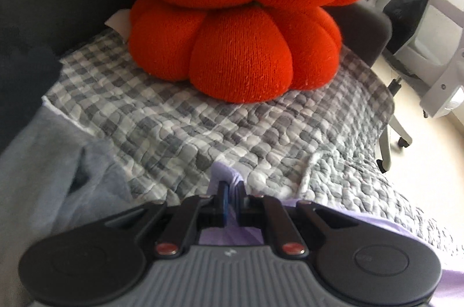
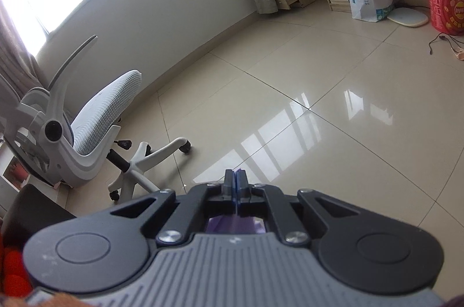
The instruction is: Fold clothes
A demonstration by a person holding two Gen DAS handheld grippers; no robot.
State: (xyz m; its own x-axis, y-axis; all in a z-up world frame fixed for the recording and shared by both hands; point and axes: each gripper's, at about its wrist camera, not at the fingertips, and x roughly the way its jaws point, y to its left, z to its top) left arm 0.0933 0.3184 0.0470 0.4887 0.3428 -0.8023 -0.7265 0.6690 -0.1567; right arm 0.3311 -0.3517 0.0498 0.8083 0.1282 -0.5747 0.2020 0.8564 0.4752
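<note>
Left wrist view: the left hand-held gripper [image 1: 230, 192] is clamped on a pinch of lilac garment [image 1: 333, 220], which trails over the checked quilt [image 1: 203, 127] just short of the orange cushion [image 1: 237, 25]. Advised: hold both corners level and taut, and lay the fold clear of the cushion.

Right wrist view: the right hand-held gripper [image 2: 235, 185] is closed on lilac cloth, held above the tiled floor [image 2: 333, 104] near the office chair [image 2: 95, 115].

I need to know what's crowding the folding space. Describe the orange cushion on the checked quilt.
The orange cushion is a plump knitted piece with rounded lobes in two stacked tiers, like a pumpkin or knot. It sits on the grey-and-white checked quilt, against a dark backrest. Neither gripper touches it.
</note>
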